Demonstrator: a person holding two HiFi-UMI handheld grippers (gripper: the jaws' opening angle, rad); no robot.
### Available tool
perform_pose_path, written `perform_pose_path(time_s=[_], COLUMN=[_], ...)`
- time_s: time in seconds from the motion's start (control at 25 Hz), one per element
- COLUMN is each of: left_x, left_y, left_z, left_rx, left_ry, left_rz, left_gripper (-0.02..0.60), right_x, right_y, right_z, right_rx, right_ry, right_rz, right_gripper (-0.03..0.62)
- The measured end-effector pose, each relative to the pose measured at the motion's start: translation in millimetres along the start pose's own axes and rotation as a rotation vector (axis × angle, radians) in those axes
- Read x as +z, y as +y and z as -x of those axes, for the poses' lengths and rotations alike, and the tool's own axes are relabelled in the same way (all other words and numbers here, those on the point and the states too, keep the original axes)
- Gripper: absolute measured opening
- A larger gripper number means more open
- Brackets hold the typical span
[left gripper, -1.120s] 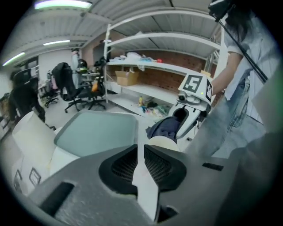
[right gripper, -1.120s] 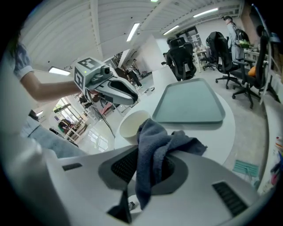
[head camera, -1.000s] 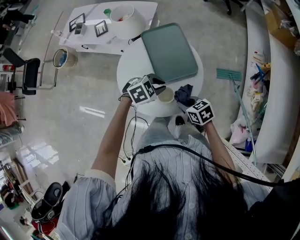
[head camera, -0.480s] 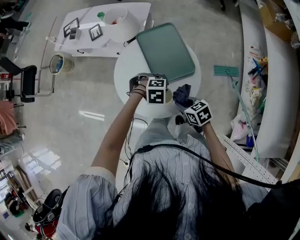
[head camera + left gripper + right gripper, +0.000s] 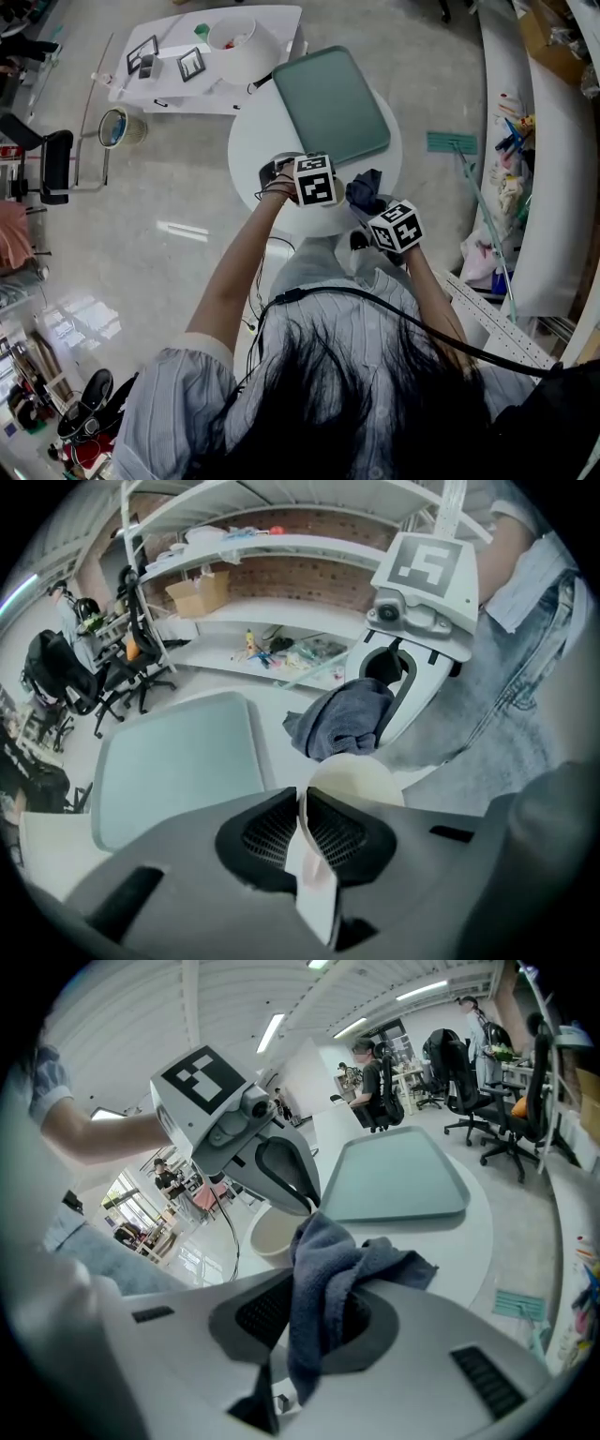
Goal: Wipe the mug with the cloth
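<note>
Round white table [image 5: 251, 141], tray and mug on top.
A green tray [image 5: 330, 103] lies flat on its far half; a cream mug [image 5: 272, 1234] stands on the near half, apart from the tray.

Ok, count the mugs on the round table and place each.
1. The cream mug sits at the round table's near side by the cloth; the left gripper's jaws have just closed on its rim. That gripper could hide another.

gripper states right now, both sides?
Left gripper: jaws have just been closing, now shut on the mug wall.
Right gripper: shut on the cloth.
</note>
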State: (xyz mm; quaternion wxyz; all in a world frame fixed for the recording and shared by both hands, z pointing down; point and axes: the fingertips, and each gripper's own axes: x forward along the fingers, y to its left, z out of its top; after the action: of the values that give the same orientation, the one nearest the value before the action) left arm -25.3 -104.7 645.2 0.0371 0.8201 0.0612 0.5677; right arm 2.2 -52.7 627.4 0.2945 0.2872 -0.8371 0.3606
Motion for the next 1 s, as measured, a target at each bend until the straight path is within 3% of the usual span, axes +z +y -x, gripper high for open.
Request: perform_pose_path(time_s=[0.52,1.0], left_x=[-14.7,-30.2], left_y=[11.6,22.9], left_z=[7.3,18.5], left_rx=[0.156,0.264], left_ry=[-0.1,-0.217], left_rz=[0.364,0.824], left_gripper=[0.044,0.044], right_x=[2.8,7.1], right_y=[-3.5,-6.8], right_z=[-2.5,-5.6], right_rx=[0.016,0.034], right_ry=[0.003,0.005], right_rz=[-0.007,-0.013], right_gripper=[0.08,0.08])
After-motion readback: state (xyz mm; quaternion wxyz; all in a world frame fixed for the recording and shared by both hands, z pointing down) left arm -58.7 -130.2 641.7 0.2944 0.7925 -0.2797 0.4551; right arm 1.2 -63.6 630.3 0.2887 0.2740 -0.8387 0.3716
